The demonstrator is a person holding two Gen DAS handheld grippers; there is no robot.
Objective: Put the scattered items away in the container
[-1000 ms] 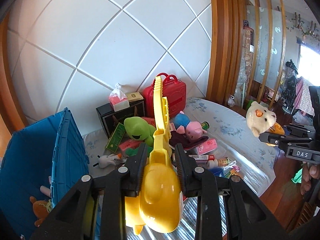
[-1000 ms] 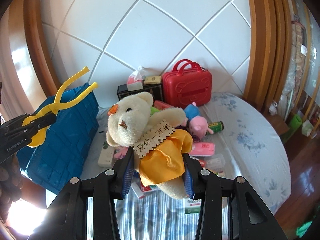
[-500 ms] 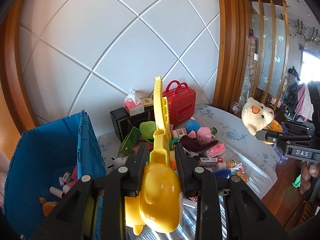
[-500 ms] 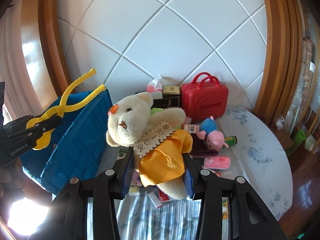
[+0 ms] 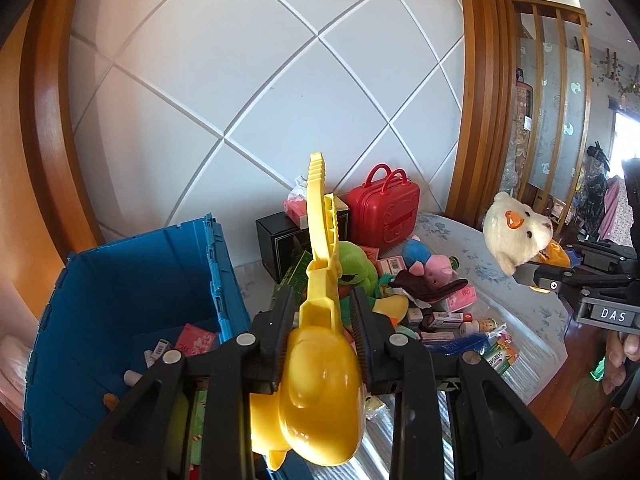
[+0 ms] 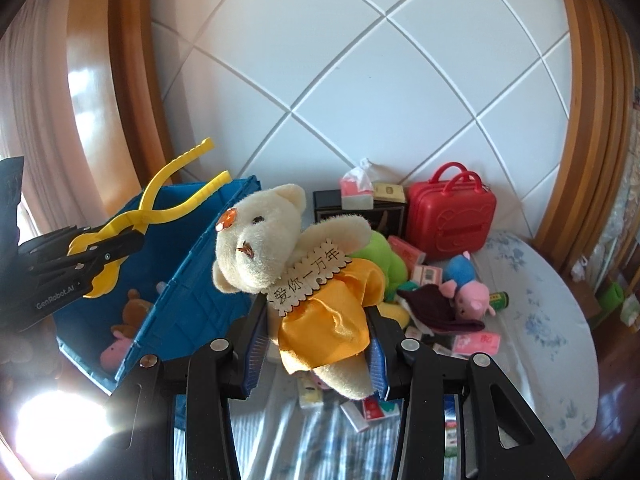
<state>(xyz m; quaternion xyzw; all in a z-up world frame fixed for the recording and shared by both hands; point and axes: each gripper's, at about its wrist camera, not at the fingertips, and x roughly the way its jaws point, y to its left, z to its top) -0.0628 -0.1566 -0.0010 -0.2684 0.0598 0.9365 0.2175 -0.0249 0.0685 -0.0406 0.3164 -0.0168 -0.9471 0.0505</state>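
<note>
The left gripper pinches yellow tongs; the blue crate sits left of its jaws. The right gripper squeezes a teddy bear (orange dress), with the scattered toys beyond.

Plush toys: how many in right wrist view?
5: bear in the right gripper; green frog and pig in the pile; a brown one and a pink one in the bin. More may be hidden.
</note>
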